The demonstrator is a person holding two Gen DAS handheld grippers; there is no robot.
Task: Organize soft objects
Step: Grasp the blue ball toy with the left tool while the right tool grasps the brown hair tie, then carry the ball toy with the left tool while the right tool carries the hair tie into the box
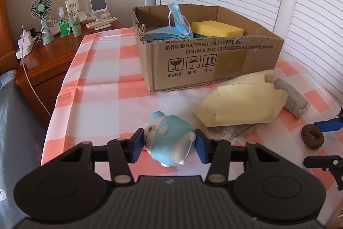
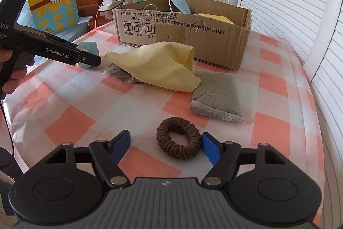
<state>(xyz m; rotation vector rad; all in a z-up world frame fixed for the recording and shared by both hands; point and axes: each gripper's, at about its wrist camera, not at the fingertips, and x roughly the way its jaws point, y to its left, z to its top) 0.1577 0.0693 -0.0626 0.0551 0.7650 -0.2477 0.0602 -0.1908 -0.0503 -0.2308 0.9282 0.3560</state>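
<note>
Left gripper (image 1: 169,144) clamps blue toy (image 1: 168,138); right gripper (image 2: 166,146) unclenched, straddling hair tie (image 2: 178,138). Centre it before squeezing; lift toy clear to far box (image 1: 205,61).

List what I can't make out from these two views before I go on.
- cardboard box floor: hidden by its near wall in both views, so contents beneath the sponge and face mask are unknown.
- Grey fabric under the yellow cloth: mostly covered.
- Right gripper around the scrunchie: left pad clear; right-pad contact unclear.
</note>
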